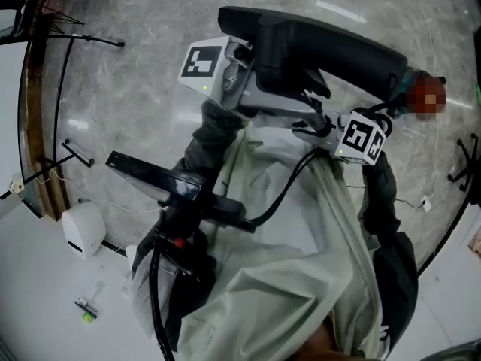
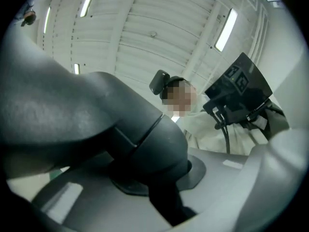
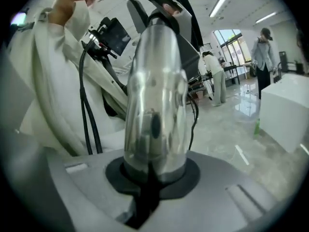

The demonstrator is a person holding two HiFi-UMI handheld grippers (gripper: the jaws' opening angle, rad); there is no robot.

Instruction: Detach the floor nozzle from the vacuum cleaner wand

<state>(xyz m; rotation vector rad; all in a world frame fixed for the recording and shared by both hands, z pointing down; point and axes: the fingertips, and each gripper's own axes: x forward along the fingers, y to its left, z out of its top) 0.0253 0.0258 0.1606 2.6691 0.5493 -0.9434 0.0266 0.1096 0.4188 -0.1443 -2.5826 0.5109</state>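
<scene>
I hold the vacuum's dark floor nozzle [image 1: 323, 40] up in front of me, over a grey marble floor. My left gripper [image 1: 255, 77] is shut on the nozzle's dark grey neck [image 2: 145, 139], which fills the gap between its jaws [image 2: 159, 190]. My right gripper [image 1: 316, 125] is shut on the shiny chrome wand [image 3: 154, 100], which rises from between its jaws [image 3: 152, 178] toward the dark nozzle [image 3: 161, 6]. In the head view the wand is hidden under the nozzle and the grippers. The right gripper's marker cube [image 2: 239, 88] shows in the left gripper view.
Black stand legs [image 1: 75, 40] and a white device [image 1: 83, 228] are on the floor at left, with a small green-tipped item [image 1: 88, 310] near them. A black chair base [image 1: 466, 164] is at right. Two people [image 3: 263, 47] and a white block [image 3: 289, 112] stand farther off.
</scene>
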